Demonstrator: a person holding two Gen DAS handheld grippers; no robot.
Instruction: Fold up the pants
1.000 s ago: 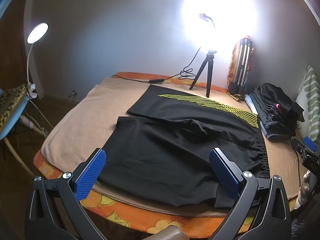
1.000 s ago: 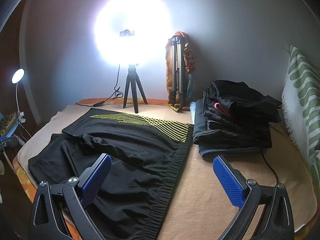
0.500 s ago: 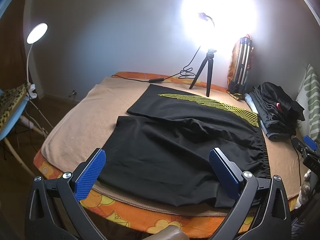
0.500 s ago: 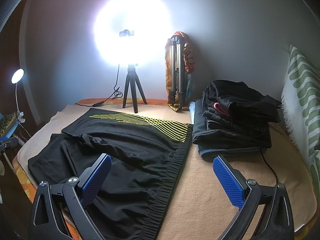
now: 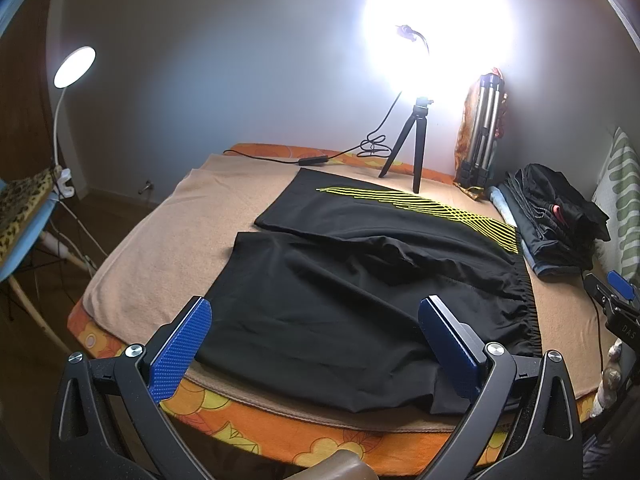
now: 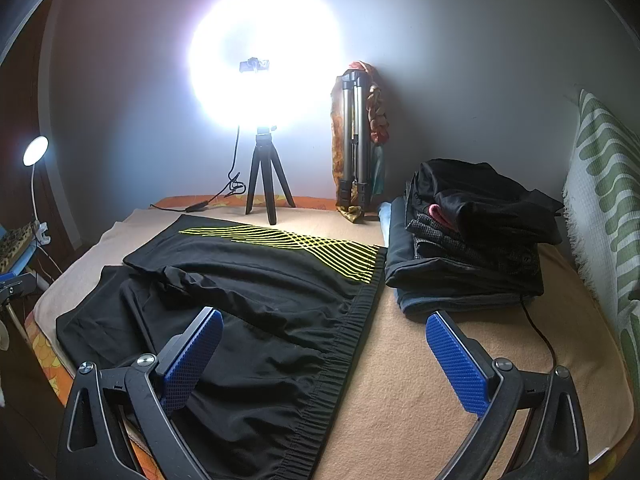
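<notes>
Black pants (image 5: 344,292) with yellow stripes near the waistband lie spread on a tan blanket (image 5: 160,240) over a bed; they also show in the right wrist view (image 6: 248,288). The elastic waistband (image 6: 340,344) runs along their right side. My left gripper (image 5: 316,344) is open and empty, hovering over the near hem of the pants. My right gripper (image 6: 324,356) is open and empty, above the waistband and the bare blanket. Part of the right gripper shows at the far right of the left wrist view (image 5: 616,300).
A stack of folded dark clothes (image 6: 472,240) sits right of the waistband. A ring light on a small tripod (image 6: 266,176) and a folded tripod (image 6: 356,144) stand at the back wall. A cable (image 6: 538,332) crosses the blanket. A desk lamp (image 5: 72,68) stands at left.
Almost nothing differs; both grippers stay open with only a slight drift of view. The pants lie as before.
</notes>
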